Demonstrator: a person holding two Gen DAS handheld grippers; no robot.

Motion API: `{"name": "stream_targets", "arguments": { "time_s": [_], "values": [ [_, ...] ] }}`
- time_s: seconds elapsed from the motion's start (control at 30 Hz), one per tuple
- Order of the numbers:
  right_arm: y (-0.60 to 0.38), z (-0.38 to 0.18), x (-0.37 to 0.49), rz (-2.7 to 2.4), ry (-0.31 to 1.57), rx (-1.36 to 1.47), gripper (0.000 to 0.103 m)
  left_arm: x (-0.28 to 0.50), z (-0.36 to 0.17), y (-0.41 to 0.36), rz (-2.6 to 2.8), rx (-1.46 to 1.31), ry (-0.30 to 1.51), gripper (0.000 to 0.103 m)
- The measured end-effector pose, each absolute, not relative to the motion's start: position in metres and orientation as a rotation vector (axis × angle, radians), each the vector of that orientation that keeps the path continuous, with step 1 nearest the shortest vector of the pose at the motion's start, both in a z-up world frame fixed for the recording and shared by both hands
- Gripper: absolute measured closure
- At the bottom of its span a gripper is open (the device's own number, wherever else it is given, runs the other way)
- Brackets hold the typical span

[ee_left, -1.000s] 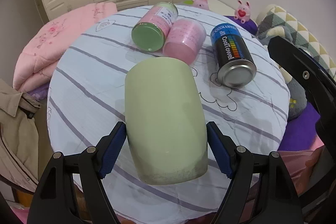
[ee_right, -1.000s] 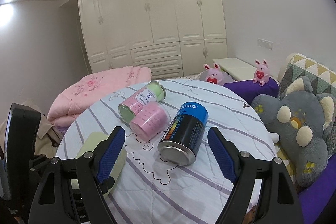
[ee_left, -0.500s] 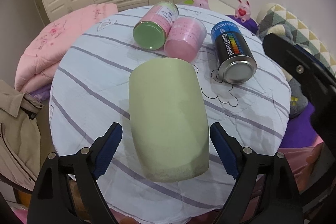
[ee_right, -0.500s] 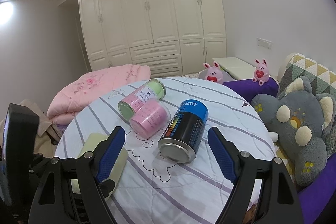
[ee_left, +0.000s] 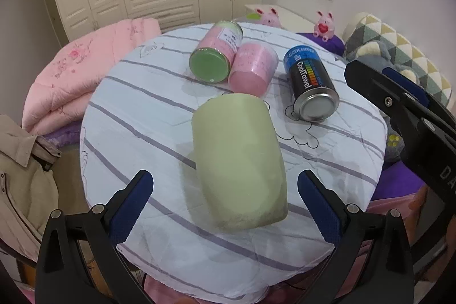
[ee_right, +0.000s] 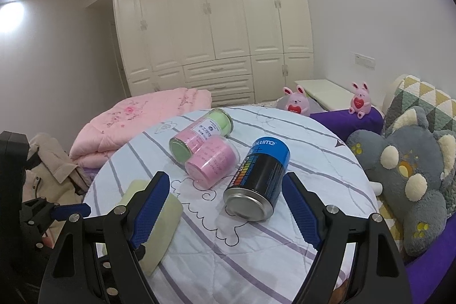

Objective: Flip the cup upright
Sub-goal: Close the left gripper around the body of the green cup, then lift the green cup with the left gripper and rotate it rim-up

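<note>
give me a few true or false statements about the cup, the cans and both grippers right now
1. The pale green cup lies on its side on the striped tablecloth. True.
2. The left gripper is clamped on the cup. False: its jaws are open, with a gap on each side of the cup.
3. The CoolTowel can stands upright. False: it lies on its side, metal base toward the camera.
4. The pink jar with the green lid lies touching the pink cup. True.
5. The right gripper holds the CoolTowel can. False: it is open and holds nothing.
</note>
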State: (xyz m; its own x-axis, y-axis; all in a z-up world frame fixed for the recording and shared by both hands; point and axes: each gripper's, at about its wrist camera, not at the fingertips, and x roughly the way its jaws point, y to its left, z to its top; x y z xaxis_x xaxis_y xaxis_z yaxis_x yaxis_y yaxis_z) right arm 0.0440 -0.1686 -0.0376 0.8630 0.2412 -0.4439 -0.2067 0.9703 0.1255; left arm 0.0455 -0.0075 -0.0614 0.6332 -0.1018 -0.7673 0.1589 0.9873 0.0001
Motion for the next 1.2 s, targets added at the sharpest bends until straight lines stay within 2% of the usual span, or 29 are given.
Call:
{"name": "stream_targets", "arguments": {
  "time_s": [0.67, 1.2],
  "values": [
    [-0.142, -0.030, 0.042, 0.262, 0.577, 0.001, 0.021, 0.029, -0.045, 0.030, -0.115, 0.020, 0.821, 0.001],
    [-0.104, -0.039, 0.079, 0.352, 0.883, 0.154, 0.021, 0.032, -0.055, 0.059, -0.137, -0.019, 0.848, 0.001]
  ]
}}
